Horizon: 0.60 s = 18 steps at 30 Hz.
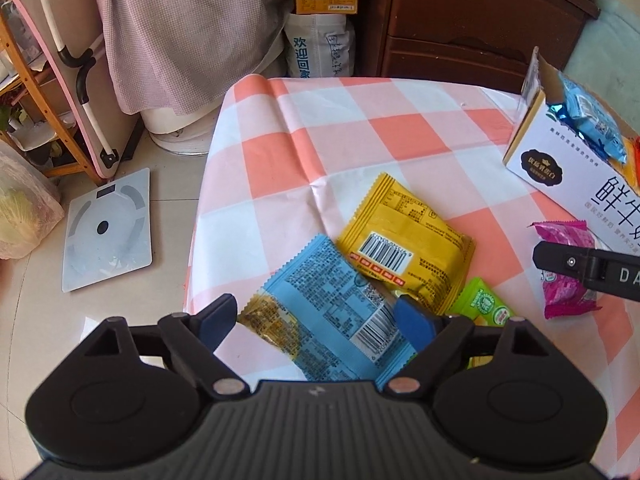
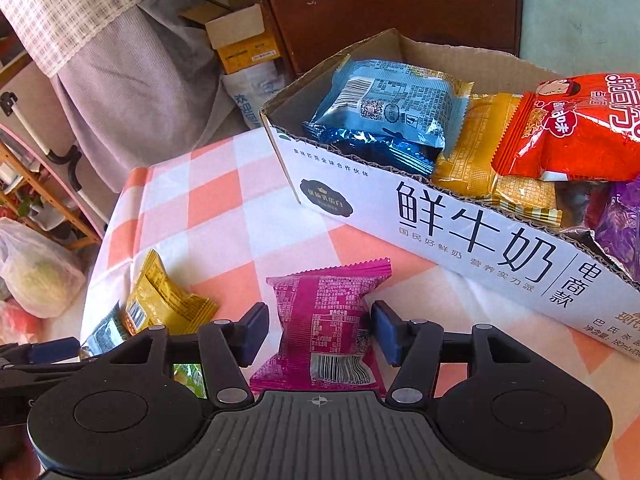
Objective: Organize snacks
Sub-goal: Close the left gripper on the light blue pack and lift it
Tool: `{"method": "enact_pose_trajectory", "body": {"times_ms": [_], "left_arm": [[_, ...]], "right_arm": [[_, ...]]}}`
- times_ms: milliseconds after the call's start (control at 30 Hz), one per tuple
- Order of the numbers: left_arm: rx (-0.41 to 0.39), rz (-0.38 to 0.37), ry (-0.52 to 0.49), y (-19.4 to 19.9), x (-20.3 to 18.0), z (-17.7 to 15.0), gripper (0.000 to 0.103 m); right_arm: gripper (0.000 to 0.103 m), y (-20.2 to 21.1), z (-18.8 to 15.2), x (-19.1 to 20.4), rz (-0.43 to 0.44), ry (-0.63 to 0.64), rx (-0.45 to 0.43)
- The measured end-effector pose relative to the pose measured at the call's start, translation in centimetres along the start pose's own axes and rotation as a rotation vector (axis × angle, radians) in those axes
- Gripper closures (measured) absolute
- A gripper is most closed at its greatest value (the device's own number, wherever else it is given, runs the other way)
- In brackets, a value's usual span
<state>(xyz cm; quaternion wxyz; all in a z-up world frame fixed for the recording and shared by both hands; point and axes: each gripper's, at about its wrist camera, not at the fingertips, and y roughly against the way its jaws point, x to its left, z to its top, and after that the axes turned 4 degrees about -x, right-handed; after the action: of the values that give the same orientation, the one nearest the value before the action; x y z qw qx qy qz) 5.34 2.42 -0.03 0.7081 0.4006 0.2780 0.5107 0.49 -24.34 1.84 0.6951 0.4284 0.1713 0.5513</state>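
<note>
Roughly half done: milk carton box (image 2: 472, 240) holds about 5 packets; 4 remain on tabletop (image 1: 360, 120). Right gripper (image 2: 320, 332) open, straddling pink packet (image 2: 324, 320); left gripper (image 1: 316, 320) open around blue packet (image 1: 332, 312).
</note>
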Motion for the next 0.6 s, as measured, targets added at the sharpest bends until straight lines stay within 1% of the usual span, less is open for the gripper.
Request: {"method": "enact_pose_trajectory", "body": {"times_ms": [100, 167, 200, 267, 367, 500, 533, 567, 600], "left_arm": [[-0.022, 0.005, -0.032, 0.0, -0.4, -0.3, 0.018], [-0.025, -0.008, -0.048, 0.1, -0.5, -0.5, 0.026], [-0.024, -0.014, -0.055, 0.2, -0.6, -0.5, 0.028], [-0.025, -0.026, -0.073, 0.4, -0.9, -0.6, 0.031], [-0.03, -0.04, -0.098, 0.6, -1.2, -0.8, 0.033], [-0.044, -0.071, -0.13, 1.2, -1.6, -1.0, 0.036], [-0.053, -0.071, -0.135, 1.4, -1.7, -1.0, 0.039], [-0.067, -0.073, -0.141, 1.7, -1.7, -1.0, 0.047], [-0.075, -0.076, -0.145, 1.9, -1.7, -0.9, 0.049]], "right_arm": [[0.044, -0.1, -0.1, 0.3, -0.009, 0.023, -0.006], [0.045, -0.1, -0.2, 0.4, -0.016, 0.034, -0.012], [0.046, -0.1, -0.2, 0.4, -0.019, 0.04, -0.014], [0.06, -0.2, -0.2, 0.5, -0.03, 0.052, -0.018], [0.066, -0.1, -0.3, 0.6, -0.03, 0.067, -0.025], [0.068, 0.3, -0.2, 0.6, -0.018, 0.066, -0.033], [0.068, 0.4, -0.2, 0.6, -0.016, 0.068, -0.035], [0.068, 0.5, -0.2, 0.6, -0.013, 0.07, -0.037], [0.068, 0.6, -0.2, 0.6, -0.009, 0.073, -0.039]]}}
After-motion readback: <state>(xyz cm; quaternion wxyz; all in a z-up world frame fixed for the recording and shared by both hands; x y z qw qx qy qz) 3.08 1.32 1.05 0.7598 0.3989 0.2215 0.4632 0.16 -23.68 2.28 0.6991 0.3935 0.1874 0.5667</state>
